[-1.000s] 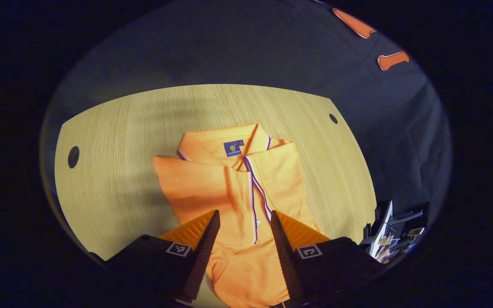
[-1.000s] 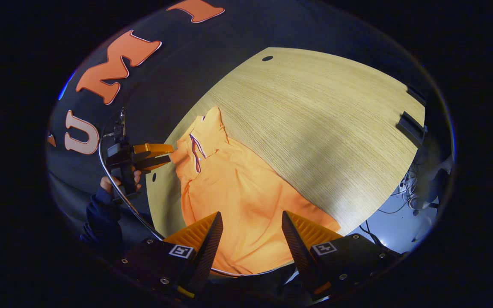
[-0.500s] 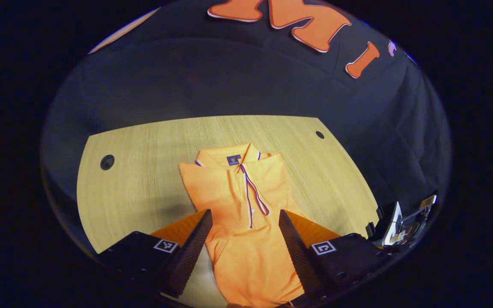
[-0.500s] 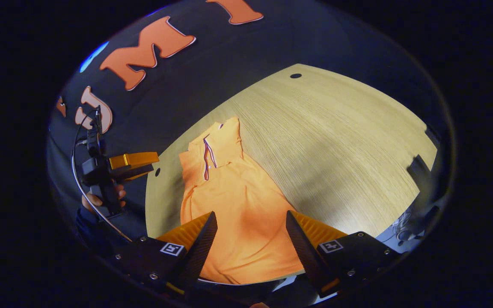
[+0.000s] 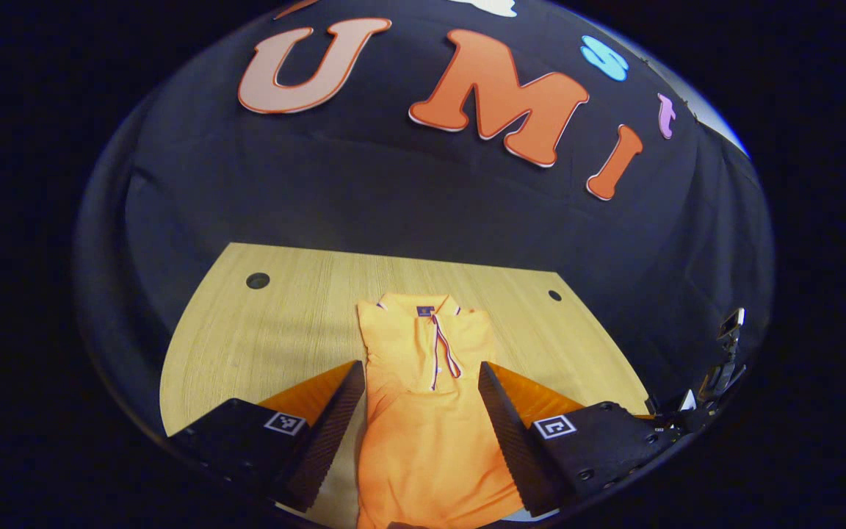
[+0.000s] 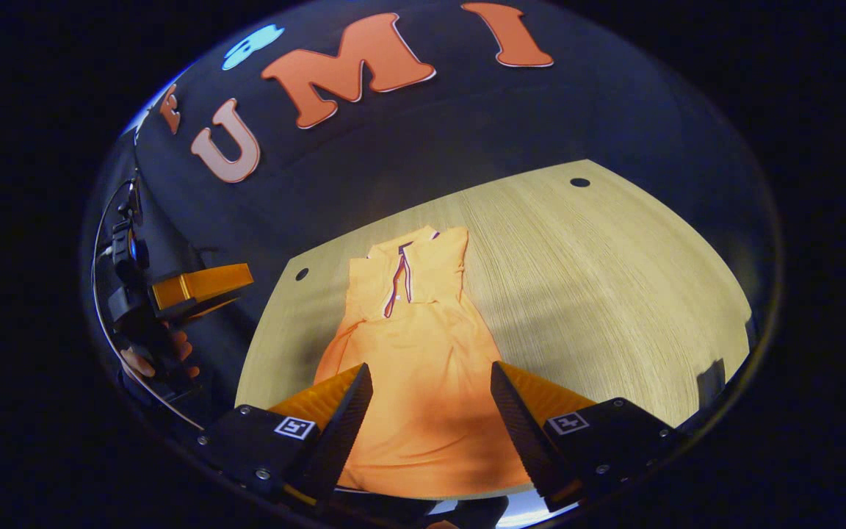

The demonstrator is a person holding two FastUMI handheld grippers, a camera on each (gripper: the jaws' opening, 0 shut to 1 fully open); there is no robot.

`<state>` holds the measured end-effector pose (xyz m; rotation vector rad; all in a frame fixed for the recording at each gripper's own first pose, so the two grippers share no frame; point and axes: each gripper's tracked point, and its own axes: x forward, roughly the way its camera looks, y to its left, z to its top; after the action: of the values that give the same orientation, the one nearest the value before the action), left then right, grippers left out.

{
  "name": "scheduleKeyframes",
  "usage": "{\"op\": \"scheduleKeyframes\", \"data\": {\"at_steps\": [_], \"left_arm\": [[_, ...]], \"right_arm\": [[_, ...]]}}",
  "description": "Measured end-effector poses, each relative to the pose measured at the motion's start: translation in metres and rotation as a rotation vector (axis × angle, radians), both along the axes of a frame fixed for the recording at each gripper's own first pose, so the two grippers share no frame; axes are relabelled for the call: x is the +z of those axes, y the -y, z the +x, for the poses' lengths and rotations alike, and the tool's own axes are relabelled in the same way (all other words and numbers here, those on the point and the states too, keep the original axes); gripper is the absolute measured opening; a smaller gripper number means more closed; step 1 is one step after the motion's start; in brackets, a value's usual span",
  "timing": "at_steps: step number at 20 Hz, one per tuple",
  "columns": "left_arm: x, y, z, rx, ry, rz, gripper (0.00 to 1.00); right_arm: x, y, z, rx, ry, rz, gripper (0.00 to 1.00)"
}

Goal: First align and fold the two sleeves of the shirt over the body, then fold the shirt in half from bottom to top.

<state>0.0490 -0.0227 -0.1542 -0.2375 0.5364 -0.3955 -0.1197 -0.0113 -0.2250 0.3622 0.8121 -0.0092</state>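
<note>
Table (image 5: pixel 276 323): light wood, round cable holes at its far corners, dark cloth wall behind. Orange polo shirt (image 5: pixel 423 411) lies flat mid-table, collar at 12 o'clock, hem at 6, sleeves folded over the body. Right gripper view adds the other tool at 9 o'clock, off the table edge, held in a hand (image 6: pixel 162 356), cable trailing. Left gripper (image 5: pixel 417 411): jaws wide, empty, above the shirt. Right gripper (image 6: pixel 429 415): jaws wide, empty, above the hem end.
</note>
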Motion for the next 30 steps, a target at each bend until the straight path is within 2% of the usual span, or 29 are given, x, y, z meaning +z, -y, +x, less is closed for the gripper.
{"op": "scheduleKeyframes", "data": {"at_steps": [3, 4, 6, 8, 12, 13, 17, 25, 30], "left_arm": [[0.007, -0.019, -0.022, 0.064, 0.092, -0.005, 0.96], [0.007, -0.022, -0.031, 0.08, 0.099, 0.02, 0.92], [-0.004, -0.028, -0.051, 0.11, 0.077, 0.105, 0.96], [-0.035, -0.034, -0.075, 0.104, -0.026, 0.176, 0.96], [-0.09, -0.019, -0.115, 0.049, -0.27, 0.203, 1.0], [-0.102, -0.015, -0.123, 0.043, -0.326, 0.207, 0.98], [-0.14, -0.003, -0.142, -0.018, -0.489, 0.26, 0.98], [-0.182, 0.006, -0.16, -0.09, -0.67, 0.355, 0.98], [-0.209, 0.001, -0.172, -0.099, -0.722, 0.422, 0.98]], "right_arm": [[0.004, -0.005, -0.005, 0.065, 0.047, -0.031, 0.99], [-0.001, -0.007, -0.014, 0.093, 0.031, -0.041, 0.99], [-0.01, -0.006, -0.03, 0.134, -0.011, -0.052, 0.99], [-0.019, -0.006, -0.046, 0.165, -0.056, -0.037, 0.99], [-0.035, -0.004, -0.07, 0.212, -0.126, -0.036, 0.99], [-0.041, -0.003, -0.073, 0.222, -0.147, -0.046, 0.99], [-0.07, 0.011, -0.105, 0.225, -0.255, -0.077, 0.99], [-0.124, 0.021, -0.144, 0.225, -0.457, -0.123, 0.99], [-0.143, 0.03, -0.154, 0.262, -0.522, -0.218, 0.98]]}}
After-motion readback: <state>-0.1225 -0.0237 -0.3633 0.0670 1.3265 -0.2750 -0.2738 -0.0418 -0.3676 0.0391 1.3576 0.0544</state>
